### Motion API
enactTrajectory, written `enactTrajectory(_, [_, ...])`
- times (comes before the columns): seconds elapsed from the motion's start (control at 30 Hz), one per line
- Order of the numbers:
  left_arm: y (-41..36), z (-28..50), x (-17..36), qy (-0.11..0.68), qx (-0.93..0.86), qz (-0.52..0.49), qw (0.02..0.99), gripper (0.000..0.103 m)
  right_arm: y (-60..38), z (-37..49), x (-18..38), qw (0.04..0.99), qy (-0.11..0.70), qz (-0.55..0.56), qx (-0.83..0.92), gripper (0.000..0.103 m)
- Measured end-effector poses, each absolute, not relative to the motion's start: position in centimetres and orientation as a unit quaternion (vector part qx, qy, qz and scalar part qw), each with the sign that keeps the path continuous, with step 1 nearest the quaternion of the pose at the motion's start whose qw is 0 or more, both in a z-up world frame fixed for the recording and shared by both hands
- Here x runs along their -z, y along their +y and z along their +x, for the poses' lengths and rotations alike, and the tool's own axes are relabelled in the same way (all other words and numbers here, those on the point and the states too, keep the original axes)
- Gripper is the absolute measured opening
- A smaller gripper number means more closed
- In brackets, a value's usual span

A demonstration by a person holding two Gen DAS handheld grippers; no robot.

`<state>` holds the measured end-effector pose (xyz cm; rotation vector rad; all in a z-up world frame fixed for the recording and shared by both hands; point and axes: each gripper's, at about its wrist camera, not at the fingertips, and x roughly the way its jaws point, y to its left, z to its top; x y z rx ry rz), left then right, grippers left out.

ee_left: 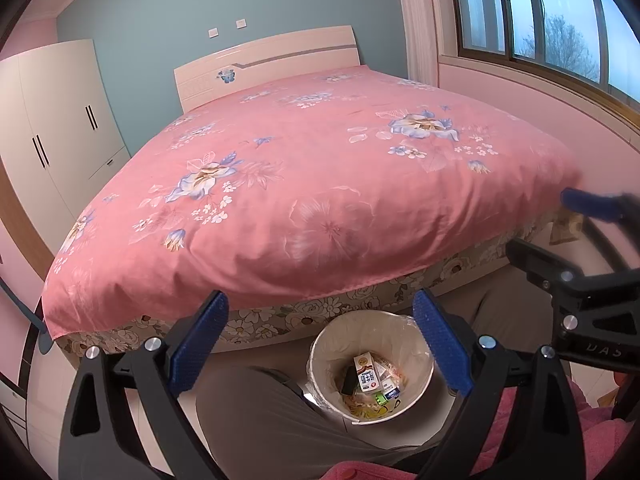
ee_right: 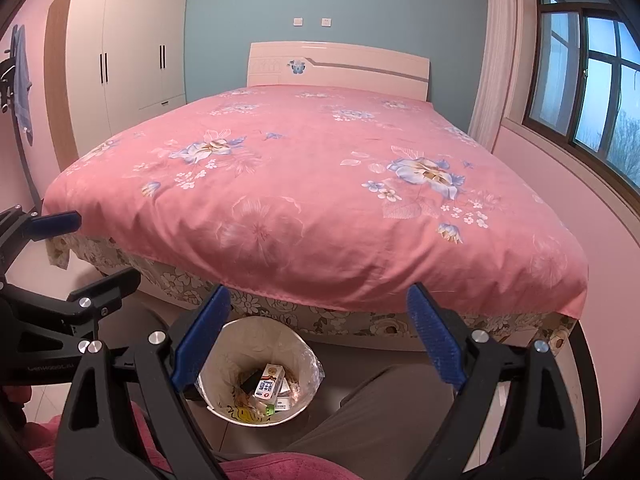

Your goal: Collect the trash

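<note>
While both stand wide apart and hold nothing, the left gripper (ee_left: 320, 340) and right gripper (ee_right: 320, 336) hang above the lined trash bin (ee_left: 420, 396), just beyond their fingertips; inside lie a milk carton (ee_left: 367, 372) and wrappers, the pink-quilted bed (ee_right: 312, 200) farther ahead

Home bedroom: big bed (ee_right: 320, 184) w/ pink floral duvet, headboard (ee_right: 340, 64), white wardrobe (ee_right: 124, 52), curtained window (ee_right: 592, 92), pink & teal walls.

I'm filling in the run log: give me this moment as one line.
left gripper: open, empty | right gripper: open, empty | bin: floor by bed, holds carton and wrappers | bedspread: no trash visible
</note>
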<state>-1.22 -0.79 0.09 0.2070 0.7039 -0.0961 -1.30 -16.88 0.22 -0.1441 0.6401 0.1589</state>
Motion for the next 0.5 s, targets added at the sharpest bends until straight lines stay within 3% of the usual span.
enactTrajectory(0.5, [-0.73,-1.21,-0.12,0.345,0.047,0.100,0.932,0.095,-16.62,-1.37,-0.24,0.942,0.318,-0.068,-0.081,0.088])
